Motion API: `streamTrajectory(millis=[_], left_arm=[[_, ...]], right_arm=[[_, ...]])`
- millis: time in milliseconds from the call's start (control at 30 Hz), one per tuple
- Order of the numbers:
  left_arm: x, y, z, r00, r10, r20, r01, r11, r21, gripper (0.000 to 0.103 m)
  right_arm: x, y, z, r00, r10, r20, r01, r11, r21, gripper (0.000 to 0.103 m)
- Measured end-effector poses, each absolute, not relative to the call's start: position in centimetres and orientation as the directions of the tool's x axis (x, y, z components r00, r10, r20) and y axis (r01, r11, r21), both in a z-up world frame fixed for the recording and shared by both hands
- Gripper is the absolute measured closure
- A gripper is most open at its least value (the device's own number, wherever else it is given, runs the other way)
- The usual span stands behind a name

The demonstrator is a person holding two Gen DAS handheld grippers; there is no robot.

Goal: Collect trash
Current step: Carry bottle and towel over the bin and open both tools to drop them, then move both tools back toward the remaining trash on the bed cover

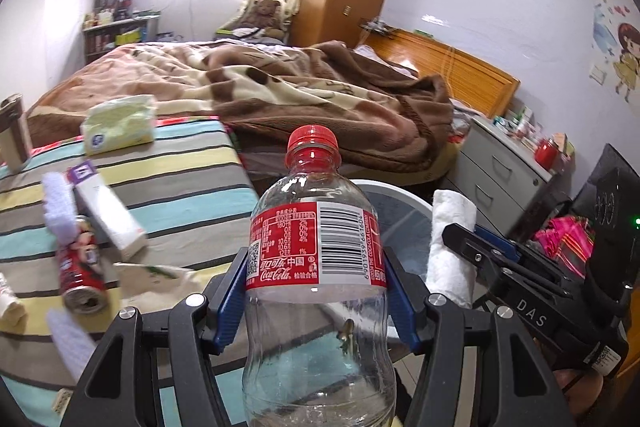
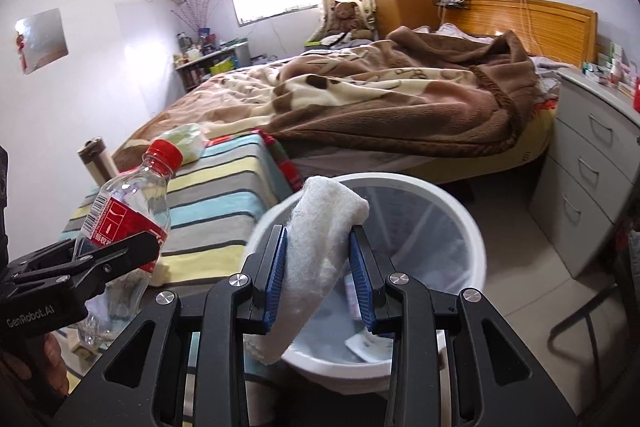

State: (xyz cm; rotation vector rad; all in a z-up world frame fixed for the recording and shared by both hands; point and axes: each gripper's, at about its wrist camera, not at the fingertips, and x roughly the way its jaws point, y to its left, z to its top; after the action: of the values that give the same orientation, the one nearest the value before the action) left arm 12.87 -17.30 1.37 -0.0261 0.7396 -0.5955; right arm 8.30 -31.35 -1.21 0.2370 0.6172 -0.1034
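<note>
An empty clear cola bottle (image 1: 316,227) with a red cap and red label stands upright between the blue pads of my left gripper (image 1: 316,267), which is shut on its middle. My right gripper (image 2: 318,255) is shut on a white fluffy wad (image 2: 320,227) and hovers over the near rim of a white trash bin (image 2: 472,223). In the left wrist view the bin (image 1: 412,197) sits just behind the bottle, and the right gripper (image 1: 456,239) with its wad (image 1: 448,267) is to the right. The right wrist view shows the bottle (image 2: 124,223) at lower left, tilted, beside the bin.
A striped table (image 1: 192,187) on the left carries a red can (image 1: 80,275), a white box (image 1: 110,215), a tissue pack (image 1: 118,125), white fluffy pieces (image 1: 60,207) and a flask (image 1: 14,131). Behind it is a bed with a brown blanket (image 1: 320,87). Grey drawers (image 1: 500,171) stand to the right.
</note>
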Motion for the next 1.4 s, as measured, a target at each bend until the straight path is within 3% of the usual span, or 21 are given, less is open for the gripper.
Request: streamTrajectory(millis=[800,933,1000,1033,1400], left_arm=[[16.8,-25.6,-2.6,0.466,-0.566,-0.68,0.579,0.776,-0.249,0.041],[16.9,-25.7,-2.7,0.471,-0.564,-0.679,0.579,0.778,-0.244,0.041],[17.0,-25.7,-2.6,0.464,-0.573,-0.675,0.584,0.771,-0.254,0.039],[17.0,-25.6,-2.6,0.46,-0.58,-0.672,0.585,0.768,-0.261,0.037],[16.2,-23.3,-1.4,0.496,-0.569,-0.656,0.563,0.786,-0.256,0.033]], right_arm=[[9.4,-35.6,-3.9,0.748,-0.128,-0.651,0.278,0.951,0.133,0.069],[9.7,-35.7,-4.1,0.738,-0.143,-0.66,0.289,0.95,0.117,0.06],[9.7,-35.7,-4.1,0.737,-0.142,-0.661,0.289,0.95,0.118,0.046],[9.6,-35.7,-4.1,0.738,-0.143,-0.66,0.289,0.95,0.117,0.045],[8.9,-34.7,-3.3,0.766,-0.124,-0.631,0.272,0.952,0.143,0.042]])
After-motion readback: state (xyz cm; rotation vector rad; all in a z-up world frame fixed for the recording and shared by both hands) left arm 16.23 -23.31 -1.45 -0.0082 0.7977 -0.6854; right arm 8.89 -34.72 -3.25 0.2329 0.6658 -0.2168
